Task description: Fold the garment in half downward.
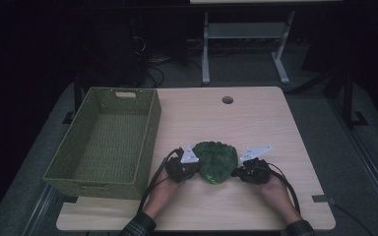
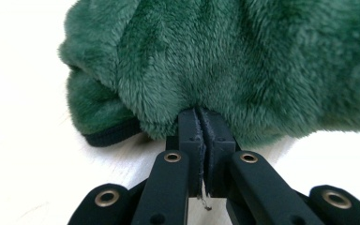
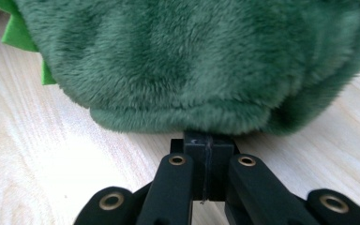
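A green plush garment (image 1: 215,162) lies bunched on the desk (image 1: 256,123), near its front edge and just right of a woven green basket (image 1: 106,140). Its long axis runs roughly left to right between the two hands. No label or writing can be read. The left hand-held gripper (image 2: 199,123) pinches the fabric's edge with its jaws pressed together. The right hand-held gripper (image 3: 208,140) is clamped narrow on the opposite edge.

Black jaws with brass rivets, grey triangular plates, plaid sleeves (image 1: 139,227).
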The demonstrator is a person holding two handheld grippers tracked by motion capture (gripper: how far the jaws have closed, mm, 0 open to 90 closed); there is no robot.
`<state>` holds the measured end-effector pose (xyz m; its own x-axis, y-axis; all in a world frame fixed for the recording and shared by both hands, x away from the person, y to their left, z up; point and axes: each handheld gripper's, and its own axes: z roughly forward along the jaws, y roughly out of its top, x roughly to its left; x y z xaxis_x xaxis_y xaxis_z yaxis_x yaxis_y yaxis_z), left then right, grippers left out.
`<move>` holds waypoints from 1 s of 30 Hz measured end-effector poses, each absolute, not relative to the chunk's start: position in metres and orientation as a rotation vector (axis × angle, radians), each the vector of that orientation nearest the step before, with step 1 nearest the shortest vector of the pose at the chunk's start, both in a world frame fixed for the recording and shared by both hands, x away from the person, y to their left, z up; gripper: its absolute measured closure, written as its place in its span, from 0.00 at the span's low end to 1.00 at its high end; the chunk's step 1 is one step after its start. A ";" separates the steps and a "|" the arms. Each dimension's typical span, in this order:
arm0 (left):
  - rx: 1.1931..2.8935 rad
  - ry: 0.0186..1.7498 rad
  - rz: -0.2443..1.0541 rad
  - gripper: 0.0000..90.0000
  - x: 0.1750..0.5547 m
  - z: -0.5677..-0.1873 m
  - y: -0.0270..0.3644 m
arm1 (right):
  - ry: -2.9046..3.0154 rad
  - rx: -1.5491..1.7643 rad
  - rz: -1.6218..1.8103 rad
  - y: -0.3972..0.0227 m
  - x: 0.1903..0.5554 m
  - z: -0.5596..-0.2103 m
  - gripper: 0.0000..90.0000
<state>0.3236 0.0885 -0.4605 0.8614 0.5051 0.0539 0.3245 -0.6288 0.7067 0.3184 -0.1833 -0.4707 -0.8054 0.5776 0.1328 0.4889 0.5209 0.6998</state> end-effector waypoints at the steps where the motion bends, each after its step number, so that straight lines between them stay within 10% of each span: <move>1: 2.294 0.597 0.315 0.97 0.322 -0.458 0.090 | 2.630 0.937 1.160 -0.185 0.318 -0.470 1.00; 30: 2.249 0.561 0.114 1.00 0.296 -0.440 0.087 | 2.454 1.055 1.241 -0.195 0.400 -0.443 1.00</move>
<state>0.2957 0.0871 -0.4405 0.8977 0.4298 -0.0970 0.3581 -0.5832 0.7291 0.4004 -0.1950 -0.4426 -0.7266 0.6733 0.1368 0.5093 0.3942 0.7650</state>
